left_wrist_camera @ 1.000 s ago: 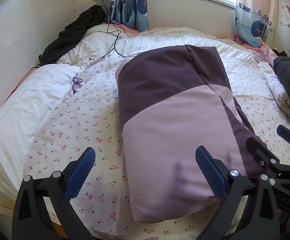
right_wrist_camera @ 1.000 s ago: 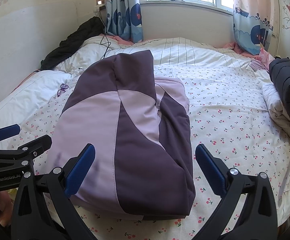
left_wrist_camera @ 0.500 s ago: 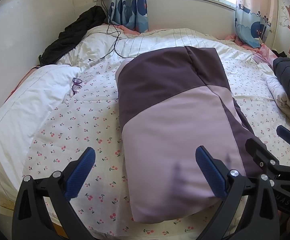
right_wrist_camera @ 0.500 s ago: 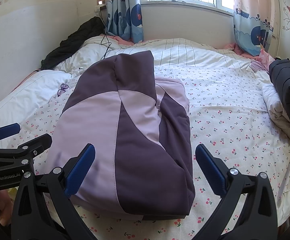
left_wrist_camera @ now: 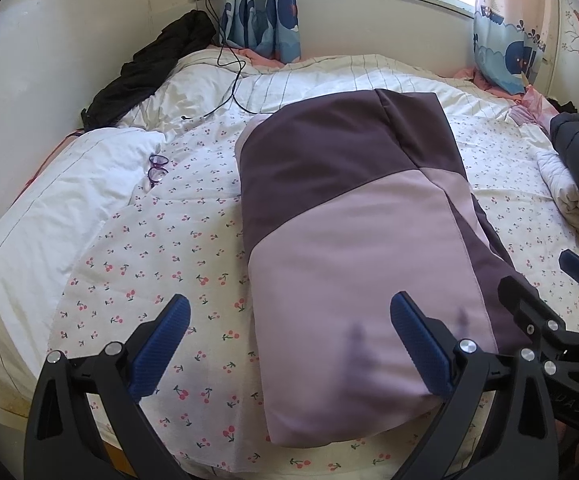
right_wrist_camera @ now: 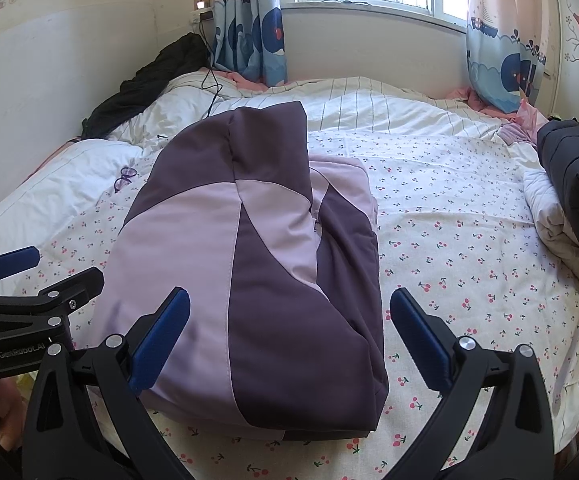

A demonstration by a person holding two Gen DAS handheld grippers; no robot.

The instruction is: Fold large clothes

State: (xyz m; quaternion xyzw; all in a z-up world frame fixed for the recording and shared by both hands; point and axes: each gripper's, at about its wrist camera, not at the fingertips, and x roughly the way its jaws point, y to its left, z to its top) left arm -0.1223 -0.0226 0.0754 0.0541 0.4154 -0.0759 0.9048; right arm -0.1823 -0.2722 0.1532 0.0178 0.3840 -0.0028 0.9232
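A large purple and lilac padded jacket [left_wrist_camera: 353, 248] lies folded into a long block on the cherry-print bed sheet [left_wrist_camera: 161, 248]; it also shows in the right wrist view [right_wrist_camera: 249, 264]. My left gripper [left_wrist_camera: 289, 344] is open and empty, held above the jacket's near left corner. My right gripper [right_wrist_camera: 289, 336] is open and empty, held above the jacket's near end. Each gripper shows at the edge of the other's view, the right one [left_wrist_camera: 549, 320] and the left one [right_wrist_camera: 29, 292].
A white pillow [left_wrist_camera: 49, 200] and purple glasses [left_wrist_camera: 156, 168] lie at the left. A black garment [left_wrist_camera: 149, 68] and a charging cable [left_wrist_camera: 229, 80] lie at the far left. A dark coat [right_wrist_camera: 577, 184] on folded white bedding [right_wrist_camera: 553, 224] lies at the right.
Both views have drifted slightly; the jacket lies as before and both grippers stay open.
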